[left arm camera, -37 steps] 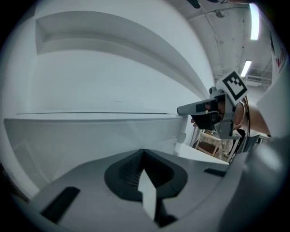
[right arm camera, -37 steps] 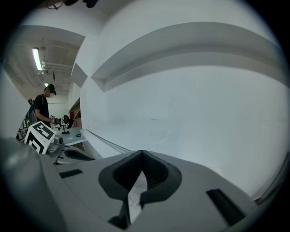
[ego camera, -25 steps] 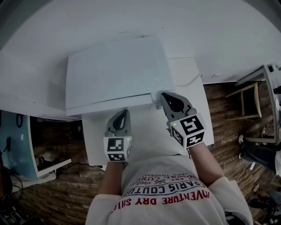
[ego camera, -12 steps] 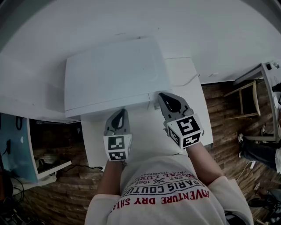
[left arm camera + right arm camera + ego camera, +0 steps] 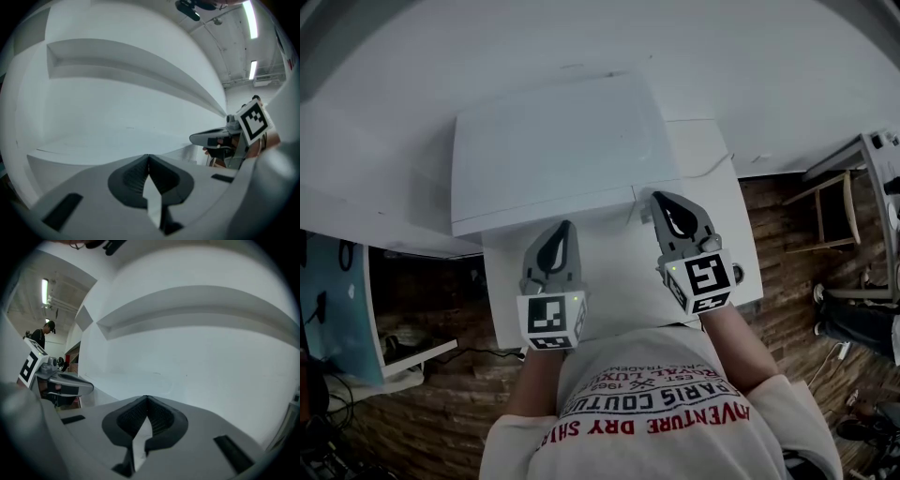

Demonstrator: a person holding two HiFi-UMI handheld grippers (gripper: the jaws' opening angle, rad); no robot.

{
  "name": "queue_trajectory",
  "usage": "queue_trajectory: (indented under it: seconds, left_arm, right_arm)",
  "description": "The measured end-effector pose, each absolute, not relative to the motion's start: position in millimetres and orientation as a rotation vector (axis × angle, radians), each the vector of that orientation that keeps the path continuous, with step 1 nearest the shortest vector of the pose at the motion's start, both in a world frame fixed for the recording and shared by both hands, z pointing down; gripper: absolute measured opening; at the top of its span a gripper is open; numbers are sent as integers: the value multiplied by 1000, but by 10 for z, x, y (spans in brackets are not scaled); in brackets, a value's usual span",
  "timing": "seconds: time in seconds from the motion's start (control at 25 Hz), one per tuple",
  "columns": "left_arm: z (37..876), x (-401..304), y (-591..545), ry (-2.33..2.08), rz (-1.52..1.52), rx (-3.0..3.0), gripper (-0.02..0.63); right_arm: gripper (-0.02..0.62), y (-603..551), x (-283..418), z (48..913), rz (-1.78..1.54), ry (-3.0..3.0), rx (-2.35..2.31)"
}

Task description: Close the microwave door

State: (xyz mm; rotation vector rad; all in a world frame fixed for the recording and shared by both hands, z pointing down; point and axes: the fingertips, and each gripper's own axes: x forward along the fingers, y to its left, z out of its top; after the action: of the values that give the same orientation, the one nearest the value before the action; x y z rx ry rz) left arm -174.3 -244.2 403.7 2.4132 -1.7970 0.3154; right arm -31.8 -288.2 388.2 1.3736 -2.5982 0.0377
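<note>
The white microwave (image 5: 558, 145) stands at the back of a white table (image 5: 614, 281), seen from above; its front edge looks flush, with no door swung out. My left gripper (image 5: 564, 230) is shut and empty, its tip just before the front's middle. The right gripper (image 5: 661, 200) is shut too, its tip beside the front right corner. In the left gripper view the jaws (image 5: 149, 161) meet before the pale front face (image 5: 117, 122), with the right gripper (image 5: 218, 138) off to the side. The right gripper view has the closed jaws (image 5: 146, 401) near that face (image 5: 197, 352).
A wooden chair (image 5: 825, 211) stands to the right of the table on a plank floor. Shelving with cables (image 5: 342, 309) is on the left. The white wall lies behind the microwave. A person (image 5: 46, 331) stands far off in the right gripper view.
The right gripper's tip has eased slightly right of the microwave's front corner. The left gripper has hardly moved. Both stay shut.
</note>
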Motion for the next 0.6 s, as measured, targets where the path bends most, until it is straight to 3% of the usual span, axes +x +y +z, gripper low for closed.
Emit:
queue_trajectory:
  seconds: [0.6]
  left_arm:
    - [4002, -1856, -2039, -1672, 197, 2489, 5]
  right_arm:
    - [11, -2210, -682, 4246, 155, -2556, 1500]
